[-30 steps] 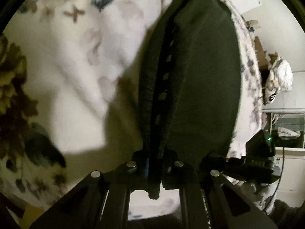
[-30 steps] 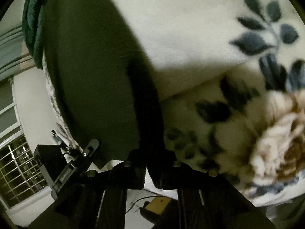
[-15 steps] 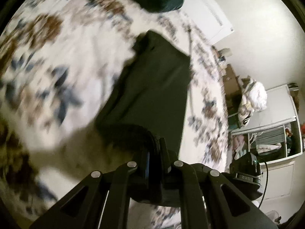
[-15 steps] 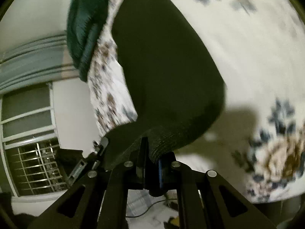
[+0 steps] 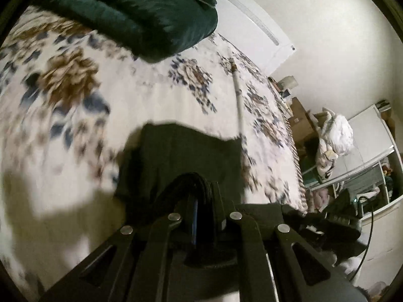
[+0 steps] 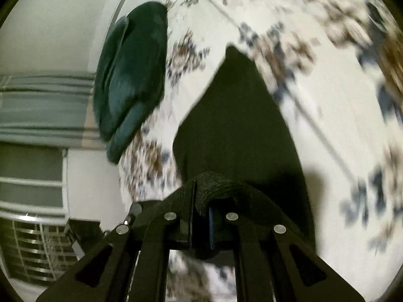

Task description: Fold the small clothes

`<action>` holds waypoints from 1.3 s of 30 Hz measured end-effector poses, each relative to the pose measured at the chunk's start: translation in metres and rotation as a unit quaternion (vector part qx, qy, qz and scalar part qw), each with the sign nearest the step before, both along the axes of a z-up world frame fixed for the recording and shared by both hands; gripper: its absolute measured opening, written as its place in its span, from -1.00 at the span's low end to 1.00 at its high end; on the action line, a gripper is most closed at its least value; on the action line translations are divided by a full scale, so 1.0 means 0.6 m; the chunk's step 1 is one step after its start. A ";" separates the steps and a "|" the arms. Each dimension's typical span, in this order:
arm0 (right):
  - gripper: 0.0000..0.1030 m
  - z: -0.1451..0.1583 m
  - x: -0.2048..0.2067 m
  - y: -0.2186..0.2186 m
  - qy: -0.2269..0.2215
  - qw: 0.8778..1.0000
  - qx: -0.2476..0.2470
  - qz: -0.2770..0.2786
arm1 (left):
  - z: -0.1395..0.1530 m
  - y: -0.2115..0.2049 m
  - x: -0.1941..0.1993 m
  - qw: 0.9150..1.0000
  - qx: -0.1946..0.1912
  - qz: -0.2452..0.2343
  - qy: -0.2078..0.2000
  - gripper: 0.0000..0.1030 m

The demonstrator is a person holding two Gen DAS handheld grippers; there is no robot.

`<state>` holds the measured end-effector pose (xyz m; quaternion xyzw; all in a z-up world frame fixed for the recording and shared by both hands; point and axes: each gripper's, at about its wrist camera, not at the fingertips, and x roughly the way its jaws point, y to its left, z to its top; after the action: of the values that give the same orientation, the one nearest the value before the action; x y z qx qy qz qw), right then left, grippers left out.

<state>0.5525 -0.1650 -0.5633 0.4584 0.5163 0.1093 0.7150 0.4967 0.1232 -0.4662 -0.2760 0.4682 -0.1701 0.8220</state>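
Both tools, left tool (image 5: 204,216) and right tool (image 6: 201,216), are clamped on the near hem of the dark garment (image 5: 181,156) hanging mid-frame over the floral bed (image 5: 75,80), looks soft, light and floppy, so corners are the spot, green pillow (image 5: 141,12) up top.

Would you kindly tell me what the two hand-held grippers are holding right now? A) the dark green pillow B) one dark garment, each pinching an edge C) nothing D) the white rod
B: the left hand-held gripper and right hand-held gripper each pinch bunched cloth of the dark garment, above the floral bedspread.
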 end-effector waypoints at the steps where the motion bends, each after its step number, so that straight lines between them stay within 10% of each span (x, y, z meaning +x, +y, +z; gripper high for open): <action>1: -0.83 -0.009 0.029 -0.011 0.002 1.000 -0.001 -0.003 | -0.006 -0.002 0.021 1.000 0.003 -0.001 0.001 -0.87; 7: -0.75 -0.079 0.178 -0.034 0.043 0.998 0.028 -0.028 | -0.092 0.014 0.179 0.996 -0.047 0.019 0.068 -0.81; 12: 0.03 -0.092 0.210 -0.055 0.030 0.998 0.027 -0.047 | -0.120 0.047 0.203 0.991 -0.086 0.047 0.088 -0.71; 14: 0.04 -0.083 0.201 -0.055 0.028 0.999 0.003 -0.022 | -0.117 0.055 0.197 0.991 -0.092 0.041 0.085 -0.45; 26: 0.67 -0.086 0.044 -0.069 0.050 0.983 -0.114 0.137 | -0.073 0.076 -0.092 0.997 0.004 0.061 0.051 -0.06; 32: 0.67 -0.130 0.085 -0.069 0.060 0.979 -0.073 0.182 | -0.154 0.046 -0.235 0.977 -0.115 0.123 0.132 0.22; 39: 0.67 -0.206 0.186 -0.041 0.084 0.972 -0.065 0.208 | -0.227 -0.018 -0.190 0.968 -0.147 0.161 0.128 0.22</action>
<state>0.6640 -0.1898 -0.6868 0.3007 0.6647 0.1826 0.6590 0.3825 0.1127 -0.6026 -0.4851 0.4885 -0.0661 0.7223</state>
